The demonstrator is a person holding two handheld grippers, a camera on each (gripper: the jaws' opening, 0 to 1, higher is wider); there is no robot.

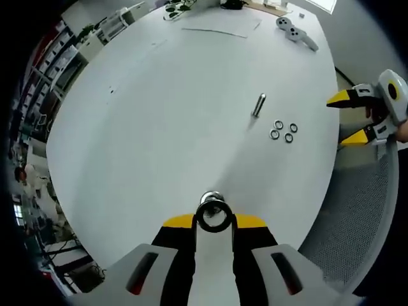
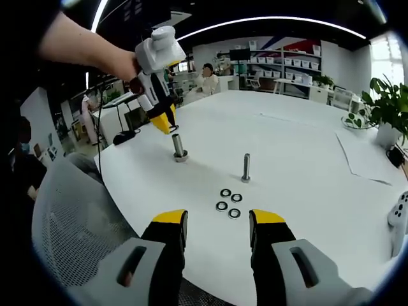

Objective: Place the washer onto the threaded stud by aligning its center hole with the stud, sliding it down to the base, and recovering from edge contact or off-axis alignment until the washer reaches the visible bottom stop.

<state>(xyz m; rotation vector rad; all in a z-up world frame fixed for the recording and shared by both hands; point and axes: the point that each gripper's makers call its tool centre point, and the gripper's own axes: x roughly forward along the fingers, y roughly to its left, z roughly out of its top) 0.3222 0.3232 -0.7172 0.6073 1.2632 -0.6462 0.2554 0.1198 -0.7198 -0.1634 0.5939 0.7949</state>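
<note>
Left claw (image 1: 213, 220) gripping a round metal washer (image 1: 212, 215), right claw (image 2: 217, 231) open, four small steel rings (image 2: 229, 203) at 12 o'clock, upright threaded metal stud (image 2: 246, 168), smooth white tabletop (image 2: 299, 166)

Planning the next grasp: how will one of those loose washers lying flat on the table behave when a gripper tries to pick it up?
The washers look like thin, stiff metal rings lying flat on the smooth white table, so one will probably slide away rather than lift. Small, likely light. If tipped on edge, it may roll.
</note>
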